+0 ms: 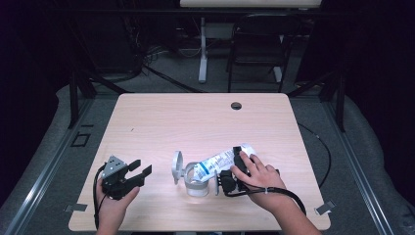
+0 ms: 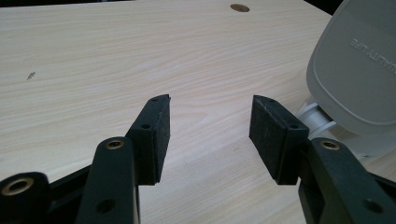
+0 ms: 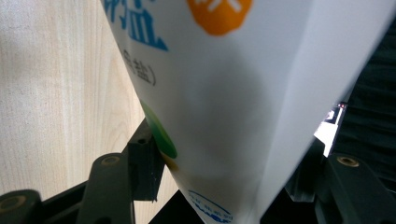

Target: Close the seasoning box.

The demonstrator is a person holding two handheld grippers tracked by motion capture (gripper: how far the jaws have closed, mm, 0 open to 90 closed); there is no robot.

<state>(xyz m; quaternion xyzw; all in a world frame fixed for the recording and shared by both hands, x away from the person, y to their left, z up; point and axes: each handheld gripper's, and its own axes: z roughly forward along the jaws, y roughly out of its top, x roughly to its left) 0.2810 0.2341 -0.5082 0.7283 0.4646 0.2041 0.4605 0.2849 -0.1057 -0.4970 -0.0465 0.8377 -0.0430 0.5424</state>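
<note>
Two grippers on a pale wooden table [image 1: 161, 117], seen from high up. Left gripper [image 1: 139, 170] near the front left edge, held in the left hand [image 1: 113, 203], jaws spread wide, nothing between them. Right gripper [image 1: 238, 166] under the right hand [image 1: 258, 175], clamped on a white bag [image 1: 220, 160] with blue print. Bag tipped over, its low end at the mouth of a clear jar [image 1: 195, 182]. Jar standing on the table between the two grippers, its grey lid [image 1: 177, 166] flipped up on the left side. Small dark hole [image 1: 236, 105] far back in the table top. Black chair [image 1: 257, 44] behind the table.

Next, the left gripper view. Left gripper [image 2: 210, 135] with both black pads [image 2: 156, 135] well apart, only bare table [image 2: 116, 60] between them. Grey lid [image 2: 359, 65] big at the right, just beside the right jaw, not touching a pad as far as can be told. Hole [image 2: 239, 7] at the top.

Last, the right gripper view. White bag [image 3: 233, 93] very close, with blue letters, an orange spot and a green patch. Right gripper [image 3: 224, 186] with a jaw on each side of the bag, holding it. Table [image 3: 56, 84] at the left.
</note>
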